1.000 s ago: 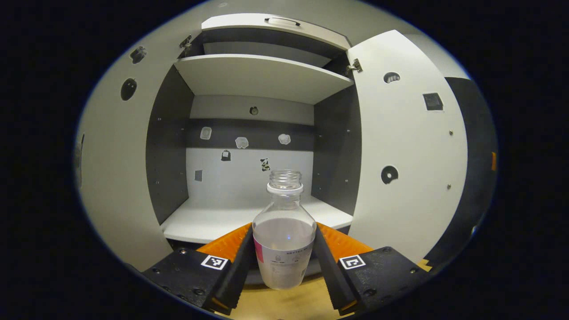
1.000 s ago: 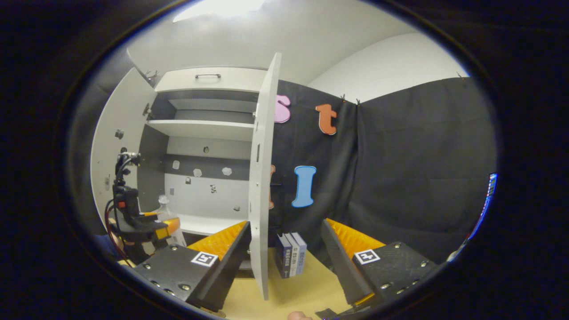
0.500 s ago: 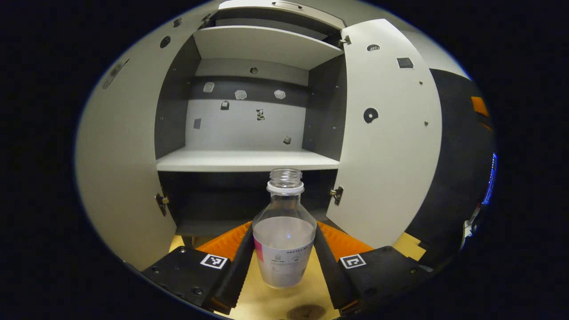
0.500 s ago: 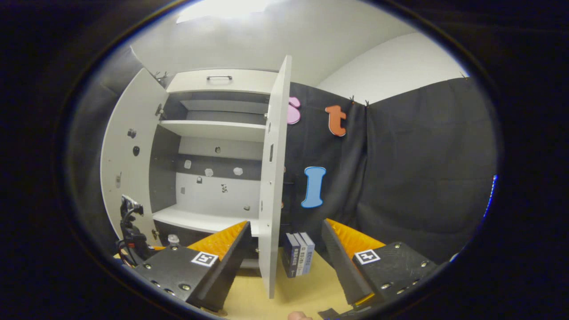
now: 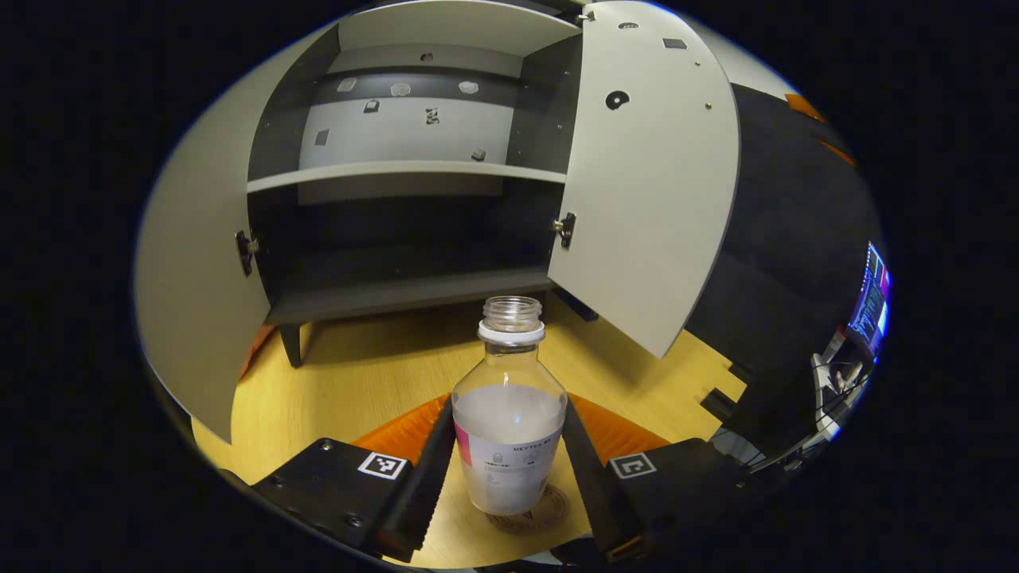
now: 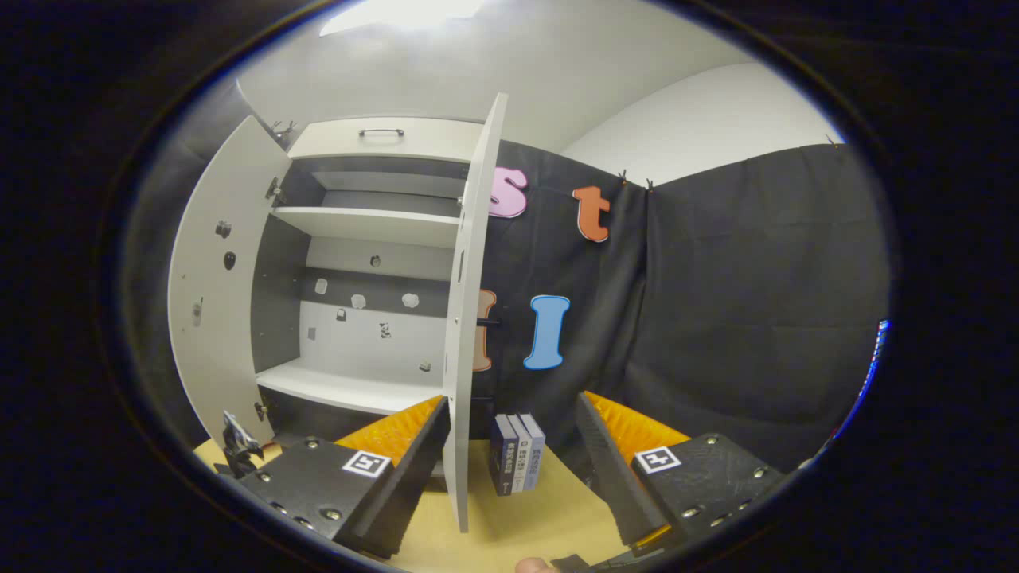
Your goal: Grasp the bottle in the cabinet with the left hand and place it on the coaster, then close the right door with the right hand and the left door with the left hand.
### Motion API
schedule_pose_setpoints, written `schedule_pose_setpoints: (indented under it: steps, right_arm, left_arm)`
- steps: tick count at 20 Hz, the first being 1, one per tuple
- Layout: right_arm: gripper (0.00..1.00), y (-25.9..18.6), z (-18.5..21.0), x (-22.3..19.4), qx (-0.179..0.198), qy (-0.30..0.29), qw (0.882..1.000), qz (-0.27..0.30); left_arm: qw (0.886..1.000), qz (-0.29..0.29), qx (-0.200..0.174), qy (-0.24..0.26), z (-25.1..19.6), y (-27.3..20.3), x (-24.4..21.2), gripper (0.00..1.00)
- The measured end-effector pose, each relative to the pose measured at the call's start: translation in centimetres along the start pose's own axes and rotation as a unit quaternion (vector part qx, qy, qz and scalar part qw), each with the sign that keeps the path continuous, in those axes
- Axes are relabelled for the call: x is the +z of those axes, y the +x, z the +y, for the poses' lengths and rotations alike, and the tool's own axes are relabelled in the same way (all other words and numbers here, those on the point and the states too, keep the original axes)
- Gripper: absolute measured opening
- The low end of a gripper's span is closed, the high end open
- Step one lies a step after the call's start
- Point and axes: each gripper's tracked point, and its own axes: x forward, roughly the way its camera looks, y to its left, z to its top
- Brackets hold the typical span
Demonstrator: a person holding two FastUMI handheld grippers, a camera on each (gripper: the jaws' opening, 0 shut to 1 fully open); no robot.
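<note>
Your left gripper (image 5: pixel 509 465) is clamped on the clear, capless plastic bottle (image 5: pixel 509 430), half full of cloudy liquid, with a finger pressed to each side of its labelled body. You hold it upright, out of the tall white two-door cabinet (image 5: pixel 414 171) and just above the round dark coaster (image 5: pixel 549 513) on the pale wooden tabletop (image 5: pixel 358 382). Judging by that, the fetch is done and the set-down is nearly there; letting go and closing both doors are left.

Your right gripper (image 6: pixel 509 469) stands wide open and holds nothing, with the edge of the white right door (image 6: pixel 470 318) passing between its fingers. Beyond it, a small row of dark and blue books (image 6: pixel 517 461) stands on the table.

The white left door (image 5: pixel 191 302) also hangs wide open. The bottle covers most of the coaster, so you cannot tell whether its base touches yet.
</note>
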Motion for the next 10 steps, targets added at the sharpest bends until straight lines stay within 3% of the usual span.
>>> schedule_pose_setpoints:
  steps: [6, 10]
  right_arm:
    - [0.96, 0.5, 0.3, -0.2, 0.009, -0.009, 1.0, 0.003]
    - [0.96, 0.8, 0.2, -0.6, 0.009, -0.003, 1.0, 0.007]
  left_arm:
    - [0.998, 0.032, 0.004, -0.048, 0.0, 1.3, -3.8, 0.78]
    - [0.999, 0.023, 0.021, -0.035, 0.5, 2.0, -4.3, 0.79]
